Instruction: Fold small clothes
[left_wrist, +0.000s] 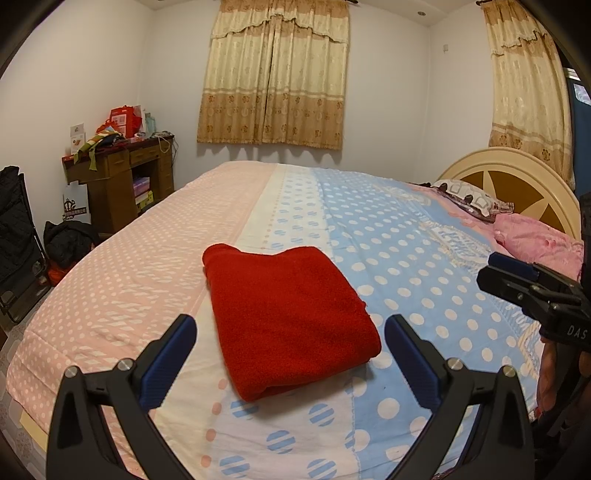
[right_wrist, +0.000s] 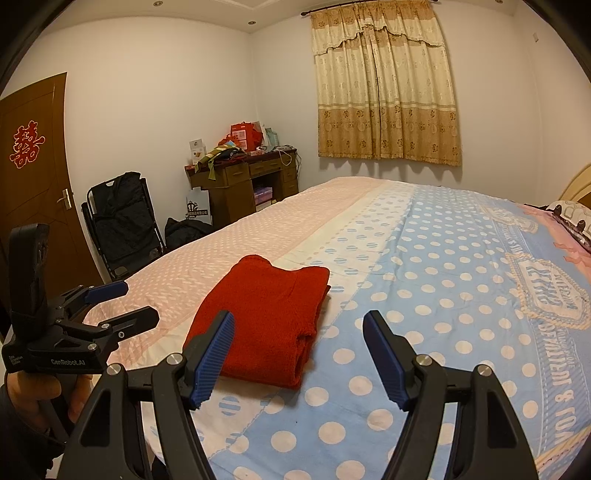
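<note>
Two grippers hang over the near edge of a bed (left_wrist: 122, 280), both with their fingers spread wide and nothing between them. The left gripper (left_wrist: 290, 354) has black plastic arms with round metal pins at the joints, and its fingers end in ribbed blue pads (left_wrist: 168, 363). The right gripper (right_wrist: 298, 360) is built the same way, with the same grooved blue pads (right_wrist: 212, 360). Each gripper also shows at the side of the other's view, and there too the fingers stand apart.

The red garment (left_wrist: 288, 317) lies folded on the bedcover, near the front edge of the bed and just ahead of both grippers, touched by neither. It is a thick, fuzzy knit or fleece, folded into a rough rectangle with soft rounded corners; the layered edges show on the side facing the right gripper. It sits where the cover's cream strip meets the pink field on one side and the blue field on the other.

The bedcover (right_wrist: 436, 280) is smooth printed cotton, pink with small white dots on one side and light blue with larger white dots on the other. A curved cream headboard (left_wrist: 517, 173) with a brown star shape stands at the far right, with a patterned pillow (left_wrist: 469, 197) in front of it. A dark wooden desk (right_wrist: 243, 184) piled with odds and ends stands against the far wall, beside patterned beige curtains (right_wrist: 384, 96). A hand (right_wrist: 33, 391) grips the left gripper's handle.
</note>
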